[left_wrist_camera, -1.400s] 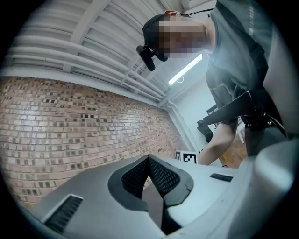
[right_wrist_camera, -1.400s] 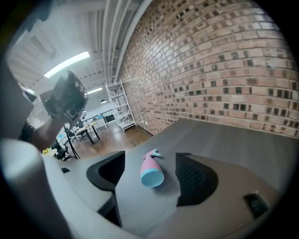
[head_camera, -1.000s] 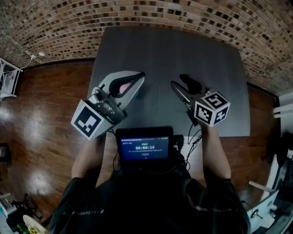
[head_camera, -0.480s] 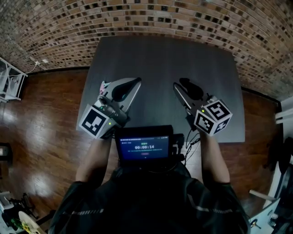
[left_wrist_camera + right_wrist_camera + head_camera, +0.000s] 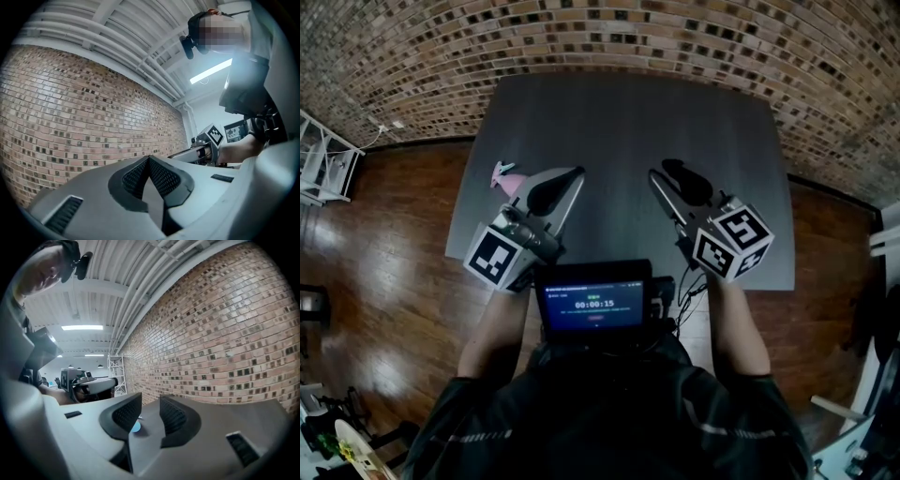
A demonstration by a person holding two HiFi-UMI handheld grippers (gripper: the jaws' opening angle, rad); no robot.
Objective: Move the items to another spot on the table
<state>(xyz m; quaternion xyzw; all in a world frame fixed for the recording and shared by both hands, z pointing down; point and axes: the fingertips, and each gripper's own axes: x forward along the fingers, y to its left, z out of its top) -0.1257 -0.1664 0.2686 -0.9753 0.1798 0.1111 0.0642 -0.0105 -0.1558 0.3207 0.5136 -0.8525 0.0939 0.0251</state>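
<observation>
Counted contents of the scene.

- Counter [image 5: 619, 122]: one.
- Grippers: two, the left gripper [image 5: 577, 172] and the right gripper [image 5: 660, 170].
- Marker cubes: two, one per gripper [image 5: 499, 260] [image 5: 733, 242].
- Fingers: four, two per gripper. The left pair [image 5: 135, 180] meets at the tips. The right pair [image 5: 121, 416] has just been closing and stands apart with nothing gripped.
- Pink item [image 5: 508, 176]: one, on the counter.
- Small blue disc [image 5: 136, 427]: one, on the counter.
- Screen [image 5: 595, 305]: one.
- White rack [image 5: 323, 159]: one.
- Person [image 5: 609, 412]: one.
</observation>
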